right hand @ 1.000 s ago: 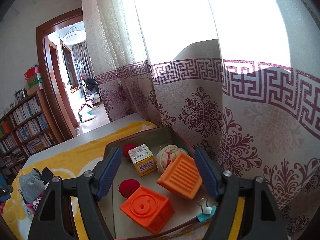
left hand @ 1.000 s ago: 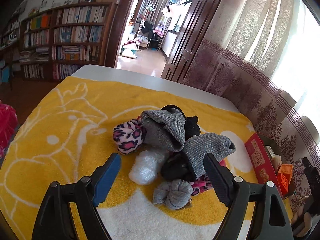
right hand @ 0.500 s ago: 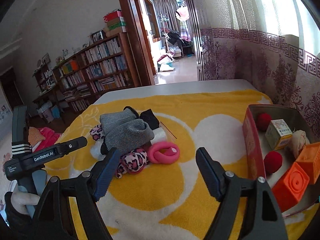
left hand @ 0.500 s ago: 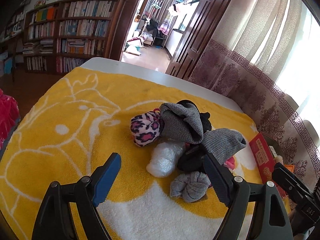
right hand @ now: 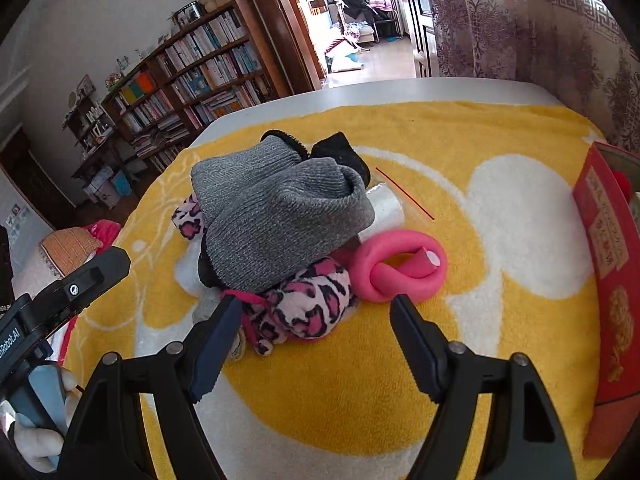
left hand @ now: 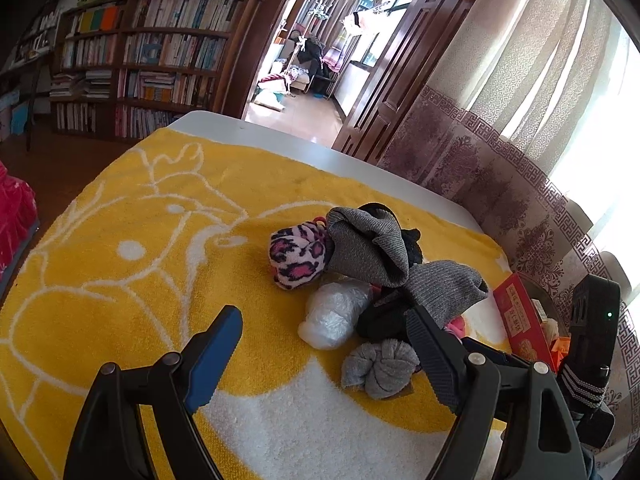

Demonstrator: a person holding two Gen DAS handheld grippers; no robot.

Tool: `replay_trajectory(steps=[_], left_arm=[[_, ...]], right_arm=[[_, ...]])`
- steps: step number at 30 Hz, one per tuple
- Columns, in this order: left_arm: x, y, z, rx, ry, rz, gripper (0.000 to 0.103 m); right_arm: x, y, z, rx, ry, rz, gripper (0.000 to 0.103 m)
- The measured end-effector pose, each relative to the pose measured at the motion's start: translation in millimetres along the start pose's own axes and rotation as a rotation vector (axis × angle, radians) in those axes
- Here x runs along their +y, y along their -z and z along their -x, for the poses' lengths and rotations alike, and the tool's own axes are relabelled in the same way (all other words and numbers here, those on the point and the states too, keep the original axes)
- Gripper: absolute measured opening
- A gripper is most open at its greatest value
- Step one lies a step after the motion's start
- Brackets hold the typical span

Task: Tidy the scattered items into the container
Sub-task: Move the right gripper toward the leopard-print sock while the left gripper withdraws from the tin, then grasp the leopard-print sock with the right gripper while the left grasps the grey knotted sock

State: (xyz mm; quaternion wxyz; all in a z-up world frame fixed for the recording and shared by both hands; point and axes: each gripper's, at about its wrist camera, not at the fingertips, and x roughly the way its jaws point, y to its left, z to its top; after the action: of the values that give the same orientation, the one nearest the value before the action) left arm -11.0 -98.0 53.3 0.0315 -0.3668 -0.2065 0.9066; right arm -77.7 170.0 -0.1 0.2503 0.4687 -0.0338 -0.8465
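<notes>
1. The pile of scattered items sits mid-tabletop on the yellow towel (right hand: pixel 440 140): grey knit socks (right hand: pixel 276 216), a leopard-print sock ball (right hand: pixel 304 308), a pink foam ring (right hand: pixel 400 268), and a clear plastic bundle (left hand: pixel 334 314).
2. The red container (right hand: pixel 612 280) stands at the towel's right edge, well apart from the pile.
3. Judged step: reaching for the next item, likely the leopard ball nearest the right gripper (right hand: pixel 316 344).
4. Its jaws are closing, nothing between them yet; it needs to drop further.
5. The left gripper (left hand: pixel 324 344) hovers wide open, empty.
</notes>
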Motion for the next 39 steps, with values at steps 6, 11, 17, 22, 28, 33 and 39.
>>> replay_trajectory(steps=[6, 11, 17, 22, 28, 33, 39], left_arm=[[2.8, 0.4, -2.7, 0.008, -0.006, 0.009, 0.086], [1.4, 2.3, -5.3, 0.023, 0.008, -0.001, 0.086], [-21.1, 10.1, -7.4, 0.043, 0.070, -0.094, 0.086], [-43.8, 23.9, -20.9, 0.087, 0.069, -0.193, 0.086], [-61.8, 38.8, -49.3, 0.154, 0.009, -0.282, 0.086], [-65.8, 40.7, -64.2, 0.197, 0.017, -0.279, 0.085], [-59.1, 39.4, -62.9, 0.195, 0.045, -0.241, 0.053]], right_arm=[[6.3, -1.8, -13.0, 0.004, -0.003, 0.007, 0.058], [-1.0, 4.3, 10.1, -0.032, 0.009, 0.002, 0.046], [-22.6, 16.7, 49.2, -0.135, 0.052, -0.055, 0.045], [-44.9, 23.5, 72.5, -0.214, 0.118, -0.112, 0.045], [-51.0, 26.3, 72.9, -0.219, 0.111, -0.127, 0.045], [-43.3, 29.9, 74.2, -0.238, 0.117, -0.091, 0.045], [-41.4, 33.2, 73.6, -0.246, 0.118, -0.087, 0.045]])
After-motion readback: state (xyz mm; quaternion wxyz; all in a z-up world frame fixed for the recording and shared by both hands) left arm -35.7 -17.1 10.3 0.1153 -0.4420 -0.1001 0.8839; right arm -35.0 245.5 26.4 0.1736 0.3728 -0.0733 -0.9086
